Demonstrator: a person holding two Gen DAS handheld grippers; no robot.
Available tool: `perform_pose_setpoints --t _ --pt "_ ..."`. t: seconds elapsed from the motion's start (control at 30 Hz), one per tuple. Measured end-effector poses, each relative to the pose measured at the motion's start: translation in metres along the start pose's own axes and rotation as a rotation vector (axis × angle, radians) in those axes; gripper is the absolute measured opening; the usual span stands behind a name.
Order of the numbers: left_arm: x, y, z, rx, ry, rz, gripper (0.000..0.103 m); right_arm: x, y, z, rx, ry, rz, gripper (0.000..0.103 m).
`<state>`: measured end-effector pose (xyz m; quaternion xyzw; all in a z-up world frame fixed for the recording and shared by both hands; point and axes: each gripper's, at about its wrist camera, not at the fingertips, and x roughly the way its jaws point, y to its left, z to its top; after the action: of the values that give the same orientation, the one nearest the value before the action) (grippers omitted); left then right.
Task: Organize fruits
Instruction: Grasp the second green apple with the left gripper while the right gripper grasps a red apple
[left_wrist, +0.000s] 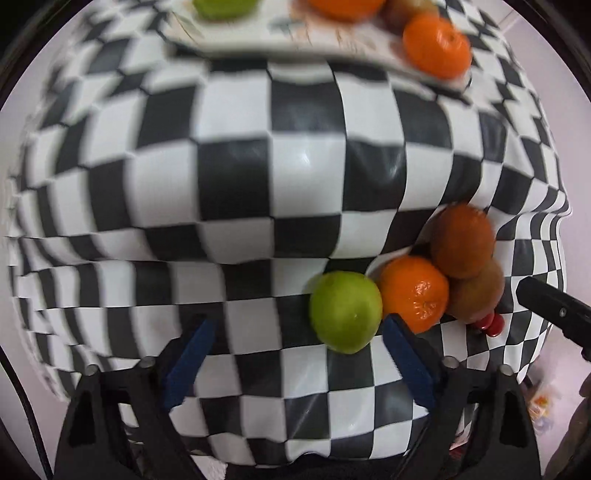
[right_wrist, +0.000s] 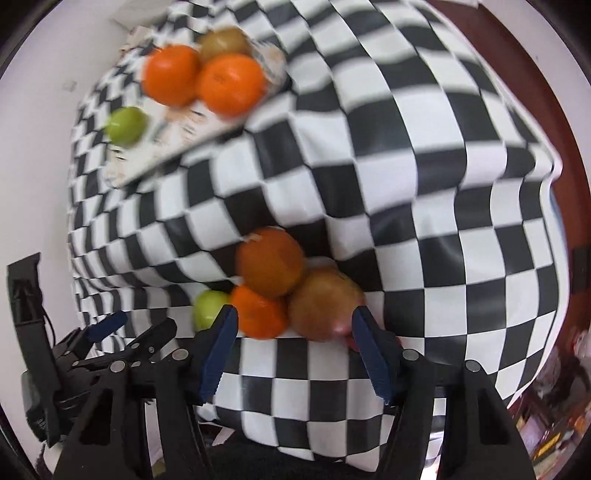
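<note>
A loose cluster of fruit lies on the checkered cloth: a green fruit (left_wrist: 345, 312), a mandarin (left_wrist: 413, 291) and two brown fruits (left_wrist: 461, 240). My left gripper (left_wrist: 295, 332) points down with its blue pads wide apart. The green fruit sits between its tips, close to the right pad, with no pad pressing on it. My right gripper (right_wrist: 295, 332) straddles the mandarin (right_wrist: 258, 314) and a reddish-brown fruit (right_wrist: 325, 306), and no squeeze is visible. Behind them lie another brown fruit (right_wrist: 269, 262) and the green fruit (right_wrist: 208, 308).
A white tray (right_wrist: 184, 122) at the far end holds two oranges (right_wrist: 231, 83), a green fruit (right_wrist: 125, 125) and a brown fruit (right_wrist: 223, 40). The left gripper (right_wrist: 136, 328) shows at the lower left. The cloth (left_wrist: 236, 177) drops off the table edge at the right.
</note>
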<state>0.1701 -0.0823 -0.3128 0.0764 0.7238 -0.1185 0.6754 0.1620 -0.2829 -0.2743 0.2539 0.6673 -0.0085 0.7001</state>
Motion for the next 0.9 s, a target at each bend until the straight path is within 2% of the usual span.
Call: perform_pose_setpoints --t 0.1,0.17,0.23,0.27,0.3,0.33,0.43,0.5,0.6,0.67,0.77,0.9 --pt "0.021 -0.007 0.005 0.010 0.052 -0.082 0.090 0.016 -0.009 0.002 0.019 0.040 0.007 0.067" --pt "0.033 -0.007 0.007 -0.010 0.083 -0.160 0.078 0.028 -0.015 0.003 0.023 0.058 0.012 0.067" --pt "0.037 -0.003 0.007 -0.042 0.078 -0.206 0.076 0.038 -0.017 0.006 0.022 0.078 0.018 0.067" --pt "0.037 -0.001 0.007 -0.052 0.073 -0.230 0.064 0.045 -0.019 0.007 0.020 0.097 0.021 0.067" --pt "0.036 -0.001 0.006 -0.056 0.068 -0.259 0.059 0.050 -0.021 0.008 0.020 0.106 0.007 0.067" --pt "0.034 -0.001 0.005 -0.048 0.063 -0.231 0.051 0.055 -0.022 0.009 0.016 0.112 -0.005 0.067" --pt "0.031 -0.001 0.003 -0.034 0.061 -0.210 0.051 0.067 -0.024 0.014 0.000 0.131 -0.023 0.067" --pt "0.027 -0.001 0.000 -0.028 0.058 -0.162 0.051 0.076 -0.027 0.016 0.006 0.163 0.011 0.068" --pt "0.018 0.003 -0.003 -0.017 0.038 -0.087 0.051 0.077 -0.030 0.015 0.018 0.162 0.027 0.068" --pt "0.019 0.004 -0.002 -0.016 0.039 -0.100 0.053 0.073 -0.028 0.012 0.018 0.151 0.020 0.068" --pt "0.034 0.000 0.006 -0.044 0.082 -0.149 0.054 0.074 -0.022 0.012 0.005 0.143 0.001 0.068" --pt "0.040 -0.009 0.010 -0.051 0.078 -0.142 0.054 0.080 -0.024 0.014 0.032 0.149 0.013 0.069"
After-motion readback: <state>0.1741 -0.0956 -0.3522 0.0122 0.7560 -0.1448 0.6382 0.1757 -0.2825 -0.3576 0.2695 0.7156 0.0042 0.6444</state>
